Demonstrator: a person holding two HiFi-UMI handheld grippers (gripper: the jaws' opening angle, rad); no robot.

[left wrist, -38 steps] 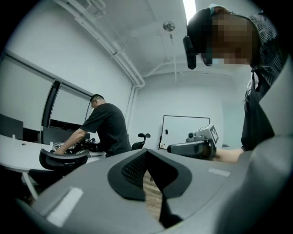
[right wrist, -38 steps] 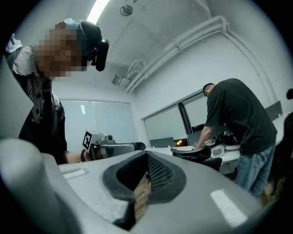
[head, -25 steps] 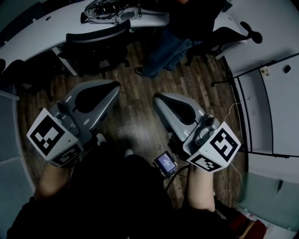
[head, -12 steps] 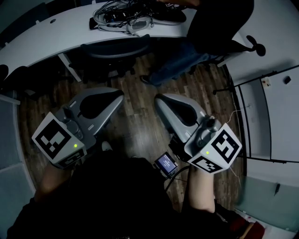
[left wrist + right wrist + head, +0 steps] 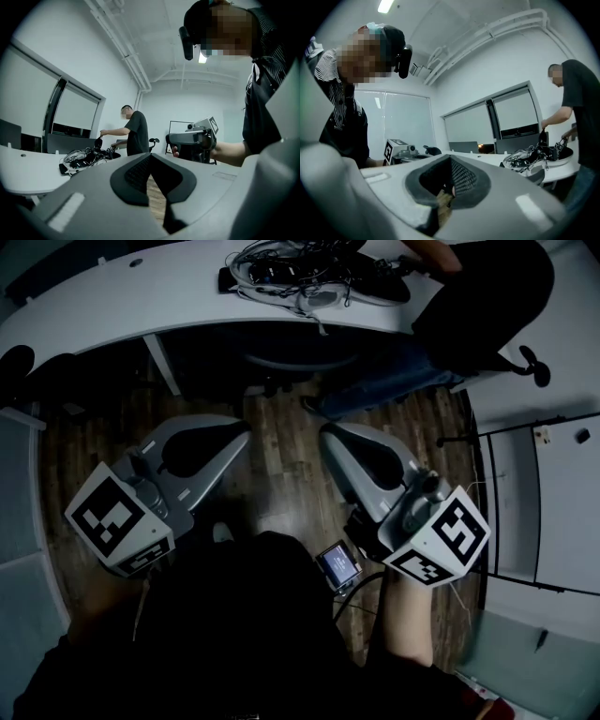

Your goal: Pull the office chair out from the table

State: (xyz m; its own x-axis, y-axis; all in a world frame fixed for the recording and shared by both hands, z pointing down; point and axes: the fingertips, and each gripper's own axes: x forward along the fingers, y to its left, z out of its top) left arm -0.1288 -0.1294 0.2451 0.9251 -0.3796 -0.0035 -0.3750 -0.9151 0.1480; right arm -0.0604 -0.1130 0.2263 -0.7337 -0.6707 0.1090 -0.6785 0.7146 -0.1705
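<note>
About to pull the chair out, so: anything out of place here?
Only a tangled heap of cables on the white table, near the edge above the tucked-in office chair. A person stands close beside that chair. Nothing looks spilled or damaged.

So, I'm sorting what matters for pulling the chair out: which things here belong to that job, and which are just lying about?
Job: office chair, tucked under the table; left gripper and right gripper, both shut and empty.
Lying about: cable tangle on the table; a person standing beside it.
</note>
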